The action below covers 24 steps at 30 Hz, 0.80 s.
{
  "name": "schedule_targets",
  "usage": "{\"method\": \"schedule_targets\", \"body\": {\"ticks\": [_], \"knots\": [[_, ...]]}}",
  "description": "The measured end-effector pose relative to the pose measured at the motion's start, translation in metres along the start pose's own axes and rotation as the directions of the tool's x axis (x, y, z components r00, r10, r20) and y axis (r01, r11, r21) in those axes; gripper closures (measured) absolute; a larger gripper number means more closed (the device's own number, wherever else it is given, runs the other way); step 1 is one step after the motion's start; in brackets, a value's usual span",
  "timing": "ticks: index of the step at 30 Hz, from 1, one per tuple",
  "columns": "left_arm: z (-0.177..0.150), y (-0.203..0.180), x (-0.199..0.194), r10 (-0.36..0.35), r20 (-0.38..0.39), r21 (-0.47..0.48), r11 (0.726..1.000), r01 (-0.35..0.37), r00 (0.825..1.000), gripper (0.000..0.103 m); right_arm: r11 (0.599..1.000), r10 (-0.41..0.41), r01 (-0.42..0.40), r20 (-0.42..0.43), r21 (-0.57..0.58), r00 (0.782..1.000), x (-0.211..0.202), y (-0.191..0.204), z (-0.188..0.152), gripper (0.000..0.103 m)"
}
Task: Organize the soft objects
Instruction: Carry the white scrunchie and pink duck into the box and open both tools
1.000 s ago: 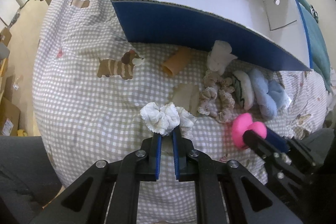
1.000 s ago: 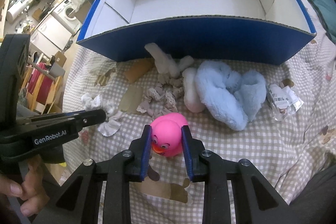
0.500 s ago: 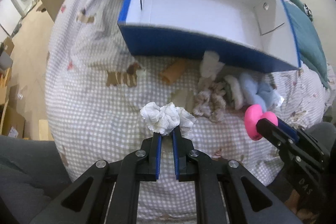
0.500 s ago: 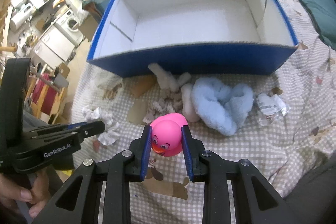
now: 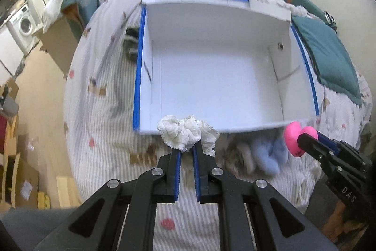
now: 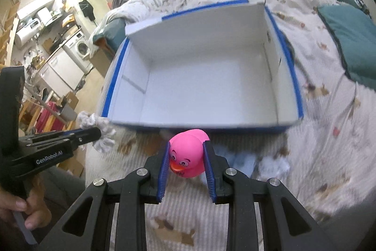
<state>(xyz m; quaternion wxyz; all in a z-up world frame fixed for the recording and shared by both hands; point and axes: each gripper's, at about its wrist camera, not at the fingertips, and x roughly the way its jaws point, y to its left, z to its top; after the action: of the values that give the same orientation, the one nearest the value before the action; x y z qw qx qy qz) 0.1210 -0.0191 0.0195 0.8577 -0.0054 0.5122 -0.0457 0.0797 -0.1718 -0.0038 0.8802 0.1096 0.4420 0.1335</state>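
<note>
My left gripper [image 5: 186,149] is shut on a white frilly scrunchie [image 5: 185,133] and holds it in the air just before the near wall of a blue box with a white inside [image 5: 211,86]. My right gripper [image 6: 186,149] is shut on a pink rubber duck [image 6: 188,154], raised near the box's front edge [image 6: 199,126]. The duck also shows at the right of the left wrist view [image 5: 295,139], and the scrunchie at the left of the right wrist view [image 6: 98,131]. A light blue plush [image 5: 270,157] lies on the bed below, partly hidden.
The box stands on a checked bedspread [image 5: 98,109] with dog prints. A teal cushion [image 5: 329,58] lies right of the box. The bed's left edge drops to a floor with cardboard boxes [image 5: 18,180] and a washing machine [image 5: 23,25].
Both grippers have risen from the bed and moved toward the box with the scrunchie and the duck held. The box interior now fills the view; the items on the bed are mostly out of sight.
</note>
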Motion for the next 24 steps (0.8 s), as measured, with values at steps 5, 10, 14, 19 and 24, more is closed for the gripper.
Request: {"method": "schedule_targets", "body": {"ticks": [5, 10, 14, 19, 24], "knots": [[0.03, 0.002, 0.016, 0.005, 0.008, -0.005, 1.0, -0.005, 1.0, 0.094, 1.0, -0.026, 0.026, 0.036, -0.013, 0.999, 0.011, -0.01, 0.038, 0.073], [0.049, 0.0, 0.043, 0.019, 0.001, 0.013, 1.0, -0.019, 1.0, 0.094, 0.998, -0.05, 0.052, 0.042, -0.029, 0.998, 0.035, -0.02, 0.062, 0.073], [0.057, -0.003, 0.066, 0.037, 0.016, 0.025, 0.999, -0.037, 0.999, 0.094, 0.997, -0.07, 0.071, 0.036, -0.041, 0.997, 0.059, -0.027, 0.07, 0.073], [0.052, 0.002, 0.087, 0.068, 0.024, -0.003, 0.998, -0.068, 0.997, 0.094, 0.995, -0.095, 0.095, -0.001, -0.025, 0.996, 0.089, -0.037, 0.058, 0.073], [0.046, 0.003, 0.098, 0.091, 0.025, -0.006, 0.996, -0.09, 0.996, 0.094, 0.995, -0.088, 0.088, -0.019, -0.037, 0.996, 0.093, -0.034, 0.051, 0.073]]}}
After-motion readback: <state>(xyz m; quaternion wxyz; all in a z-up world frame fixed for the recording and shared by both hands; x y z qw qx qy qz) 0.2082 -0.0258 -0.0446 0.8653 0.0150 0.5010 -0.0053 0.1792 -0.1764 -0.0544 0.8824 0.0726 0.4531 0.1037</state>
